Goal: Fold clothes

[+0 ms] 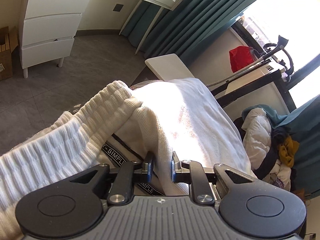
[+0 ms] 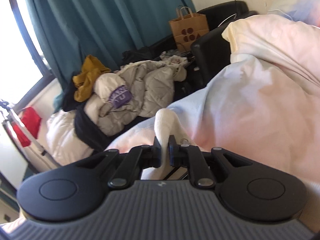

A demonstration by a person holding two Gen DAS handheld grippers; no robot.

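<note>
Bare grey floor (image 1: 80, 60) lies open beyond the white garment (image 1: 140, 120); your left tool (image 1: 161, 168) pinches its fold, right tool (image 2: 164, 152) pinches its edge, over the bed (image 2: 260, 100), beside the clothes pile (image 2: 120, 96).

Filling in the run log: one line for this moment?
step: folding | left gripper: shut on white garment | right gripper: shut on white garment | below: bedding

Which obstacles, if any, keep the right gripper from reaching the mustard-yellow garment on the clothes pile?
Probably not reachable now: the right gripper is shut on white knit fabric, so it cannot grasp the mustard-yellow garment, though nothing blocks the path.
</note>
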